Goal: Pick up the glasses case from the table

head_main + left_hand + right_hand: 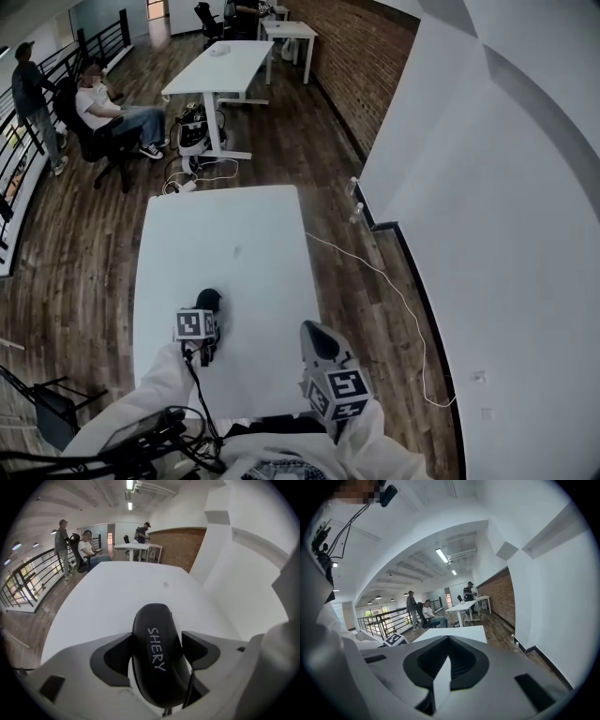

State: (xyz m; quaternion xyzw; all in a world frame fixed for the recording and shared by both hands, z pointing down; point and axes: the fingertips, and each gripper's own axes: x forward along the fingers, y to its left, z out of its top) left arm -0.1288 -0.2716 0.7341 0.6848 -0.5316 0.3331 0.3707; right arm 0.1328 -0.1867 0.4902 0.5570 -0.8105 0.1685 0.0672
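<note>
A white rectangular worktop (pixel 234 244) stands on dark wood flooring (pixel 94 262). Near its front left, the left gripper (pixel 157 651) pinches the sides of the black oval glasses case (pixel 152 620), which lies on the worktop. To the right, the right gripper (pixel 446 658) has its jaws pressed together.

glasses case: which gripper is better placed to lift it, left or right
Left. The left gripper straddles the glasses case, its pads against both sides of the case as it lies on the table. The right gripper is shut, empty and well apart from the case.
</note>
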